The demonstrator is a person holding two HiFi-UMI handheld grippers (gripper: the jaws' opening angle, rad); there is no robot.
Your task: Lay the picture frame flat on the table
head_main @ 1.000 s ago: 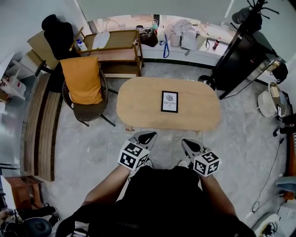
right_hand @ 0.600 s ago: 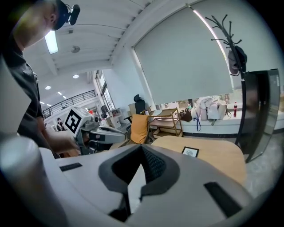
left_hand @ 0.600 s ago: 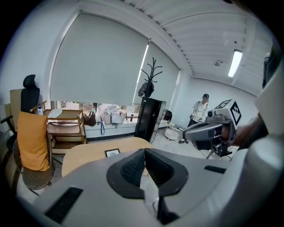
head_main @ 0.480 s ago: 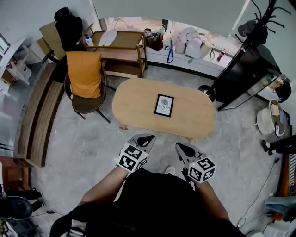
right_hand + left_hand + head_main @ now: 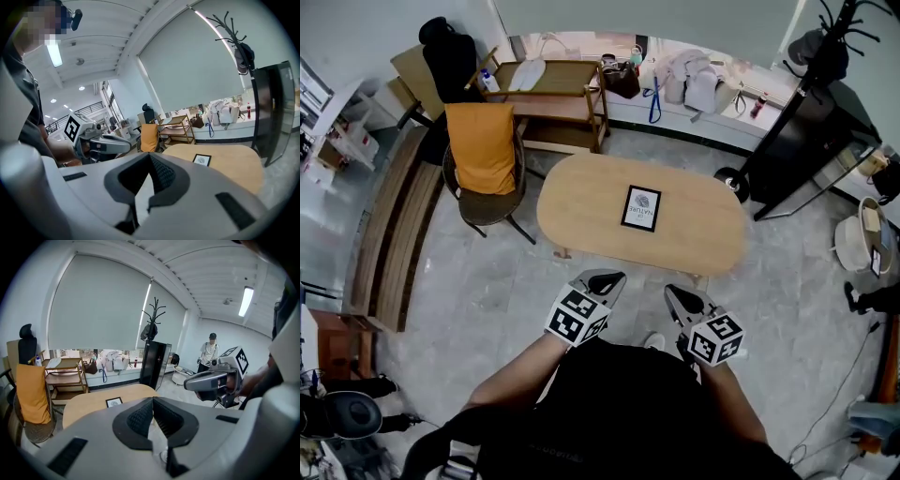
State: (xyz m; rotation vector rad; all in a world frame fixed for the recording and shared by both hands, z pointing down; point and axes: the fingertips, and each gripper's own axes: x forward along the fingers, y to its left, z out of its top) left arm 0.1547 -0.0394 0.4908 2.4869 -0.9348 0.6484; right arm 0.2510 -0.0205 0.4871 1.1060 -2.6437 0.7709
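One oval wooden tabletop (image 5: 581, 216) is standing in the upper middle of the head view, on a grey tiled floor (image 5: 478, 300). Left of it, a chair (image 5: 492, 212) is carrying an orange cloth (image 5: 485, 150) over its back. Below the tabletop and well apart from it, the left tool (image 5: 602, 280) and the right tool (image 5: 677, 298) are pointing toward it side by side. Each is holding its jaws pressed together with nothing between them. Near the tabletop's centre the black picture frame (image 5: 641, 208) is lying flat, face up, touching neither tool.
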